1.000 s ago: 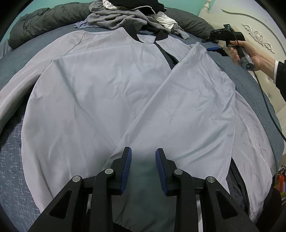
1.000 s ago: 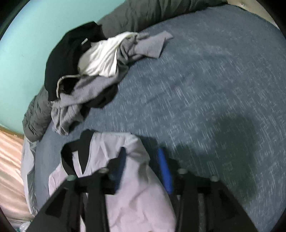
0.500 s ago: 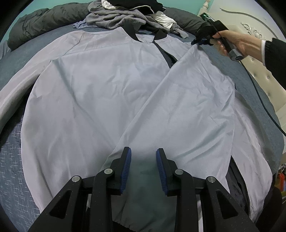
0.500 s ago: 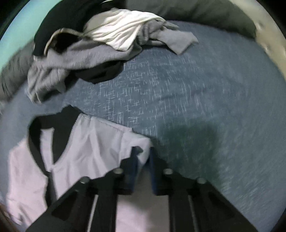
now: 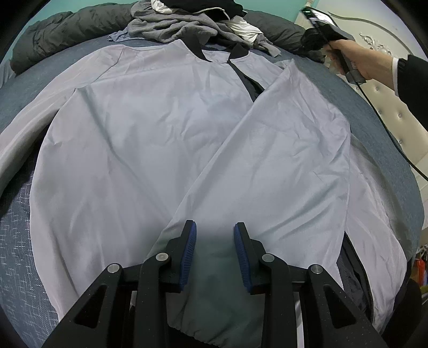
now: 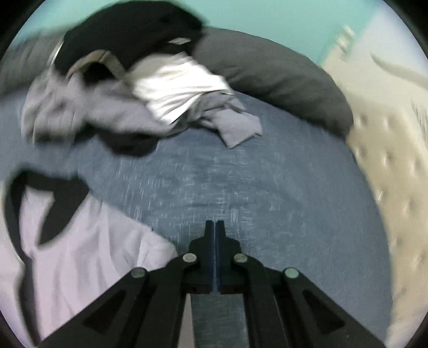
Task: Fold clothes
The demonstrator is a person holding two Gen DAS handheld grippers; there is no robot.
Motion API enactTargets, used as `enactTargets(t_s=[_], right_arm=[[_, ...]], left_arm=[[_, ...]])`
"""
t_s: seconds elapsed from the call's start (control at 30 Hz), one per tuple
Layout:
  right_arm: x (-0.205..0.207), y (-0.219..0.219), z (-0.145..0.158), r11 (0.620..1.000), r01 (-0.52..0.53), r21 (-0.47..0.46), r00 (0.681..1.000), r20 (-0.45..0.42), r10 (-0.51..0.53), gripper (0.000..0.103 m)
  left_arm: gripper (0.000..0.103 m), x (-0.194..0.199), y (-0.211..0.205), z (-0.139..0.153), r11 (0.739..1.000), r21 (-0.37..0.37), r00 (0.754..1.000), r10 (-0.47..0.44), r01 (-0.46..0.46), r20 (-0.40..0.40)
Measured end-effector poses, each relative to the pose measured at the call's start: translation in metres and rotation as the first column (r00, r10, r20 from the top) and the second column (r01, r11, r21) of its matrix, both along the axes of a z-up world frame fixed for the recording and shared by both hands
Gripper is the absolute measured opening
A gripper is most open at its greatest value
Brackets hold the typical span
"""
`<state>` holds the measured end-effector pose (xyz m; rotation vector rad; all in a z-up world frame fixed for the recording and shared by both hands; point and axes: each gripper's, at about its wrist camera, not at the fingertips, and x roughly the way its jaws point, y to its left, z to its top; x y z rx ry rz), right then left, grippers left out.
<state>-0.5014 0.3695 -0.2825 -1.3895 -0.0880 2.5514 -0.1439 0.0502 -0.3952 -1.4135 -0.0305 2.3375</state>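
Note:
A pale grey jacket (image 5: 160, 139) with a black collar (image 5: 195, 49) lies spread on the blue bedsheet (image 5: 16, 227), its right front panel (image 5: 289, 150) folded over the body. My left gripper (image 5: 215, 227) hovers just over the hem, its blue pads apart and pinching nothing. In the right wrist view my right gripper (image 6: 215, 223) is shut, pads pressed together with nothing between them, above bare bedsheet (image 6: 240, 187) beside the jacket's shoulder corner (image 6: 112, 241). A hand (image 5: 355, 61) holds that gripper at the far right of the left wrist view.
A heap of grey, white and black clothes (image 5: 192, 18) sits past the collar, against a dark grey duvet roll (image 5: 58, 29). A cream tufted headboard (image 6: 388, 166) borders the bed on the right. A black cable (image 5: 388, 128) trails from the hand.
The right gripper's jaws closed over the jacket's shoulder corner, then came away empty, up and to the right, rolling as it went. The left gripper and the jacket stayed put.

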Motion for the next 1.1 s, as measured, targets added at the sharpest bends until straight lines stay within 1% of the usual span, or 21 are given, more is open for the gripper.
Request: enactTargets(t_s=[0.03,0.07,0.1,0.13,0.23,0.3,0.33,0.37,0.4,0.5,0.53,0.63,0.73,0.8,0.87,0.9,0.93,1.0,1.07,1.1], right_arm=[[-0.001,0.005,-0.002,0.998,0.0,-0.058,1.0,0.016,0.001,0.014],[-0.002,0.009,-0.006,0.995,-0.001,-0.103,0.999,0.042,0.006,0.023],[-0.003,0.013,-0.01,0.989,-0.002,-0.149,0.998,0.067,0.012,0.037],[-0.005,0.012,-0.016,0.986,-0.016,-0.163,0.995,0.094,0.032,0.039],[-0.007,0.001,-0.028,0.988,-0.044,-0.148,0.987,0.147,0.066,0.039],[-0.007,-0.008,-0.037,0.992,-0.049,-0.115,0.981,0.182,0.07,0.039],[-0.008,-0.011,-0.042,0.992,-0.054,-0.116,0.978,0.193,0.076,0.039],[-0.008,-0.013,-0.046,0.99,-0.059,-0.124,0.976,0.201,0.084,0.035],[-0.008,-0.015,-0.05,0.99,-0.066,-0.125,0.975,0.204,0.091,0.019],[-0.007,-0.02,-0.053,0.995,-0.065,-0.077,0.977,0.2,0.079,0.008],[-0.007,-0.019,-0.052,0.997,-0.055,-0.051,0.978,0.2,0.064,0.006],[-0.008,-0.02,-0.048,0.996,-0.036,0.087,0.982,0.188,0.019,0.005],[-0.008,-0.026,-0.054,0.987,-0.053,0.149,0.98,0.199,0.023,0.005],[-0.007,-0.032,-0.059,0.975,-0.065,0.21,0.978,0.206,0.021,0.005],[-0.009,-0.036,-0.068,0.953,-0.078,0.294,0.975,0.221,0.011,0.005],[-0.01,-0.036,-0.071,0.945,-0.074,0.32,0.975,0.222,0.001,0.005],[-0.011,-0.034,-0.073,0.951,-0.063,0.304,0.976,0.216,-0.005,0.005],[-0.012,-0.026,-0.071,0.971,-0.026,0.236,0.983,0.183,-0.018,0.005],[-0.01,-0.011,-0.055,0.992,0.026,0.124,0.993,0.11,-0.039,0.006],[-0.008,-0.004,-0.046,0.995,0.047,0.084,0.996,0.072,-0.054,0.009]], left_arm=[[0.032,0.0,0.001,0.0,1.0,-0.001,1.0,0.0,0.0,0.0],[0.032,0.0,0.002,-0.001,1.0,-0.003,1.0,0.0,0.0,-0.001],[0.032,0.0,0.002,-0.001,1.0,-0.005,1.0,0.001,-0.001,-0.001],[0.032,0.0,0.003,-0.001,1.0,-0.006,1.0,0.001,-0.001,-0.001],[0.033,0.001,0.003,-0.001,1.0,-0.007,1.0,0.003,-0.003,0.001],[0.033,0.001,0.004,0.0,1.0,-0.005,1.0,0.003,-0.003,0.002],[0.034,0.001,0.003,0.0,1.0,-0.003,1.0,0.003,-0.003,0.002],[0.034,0.001,0.003,0.0,1.0,0.0,1.0,0.004,-0.003,0.003],[0.034,0.0,0.002,0.001,1.0,0.003,1.0,0.004,-0.004,0.003],[0.034,0.0,0.002,0.001,1.0,0.01,1.0,0.001,-0.001,0.003],[0.034,0.0,0.003,0.001,1.0,0.01,1.0,-0.001,0.001,0.002],[0.034,0.0,0.003,-0.001,1.0,0.009,1.0,-0.007,0.007,0.0],[0.034,-0.001,0.004,-0.002,1.0,0.005,1.0,-0.008,0.008,0.001],[0.034,-0.001,0.003,-0.003,1.0,0.006,1.0,-0.008,0.008,0.002],[0.034,-0.001,0.003,-0.002,1.0,0.006,1.0,-0.008,0.008,0.002],[0.034,-0.001,0.003,-0.001,1.0,0.004,1.0,-0.009,0.009,0.001],[0.034,-0.001,0.003,0.0,1.0,0.004,1.0,-0.01,0.01,0.002],[0.034,-0.002,0.002,0.002,1.0,0.008,1.0,-0.01,0.01,0.006],[0.034,-0.003,0.001,0.002,1.0,0.011,1.0,-0.01,0.01,0.008],[0.034,-0.002,0.001,0.002,1.0,0.011,1.0,-0.01,0.01,0.008]])
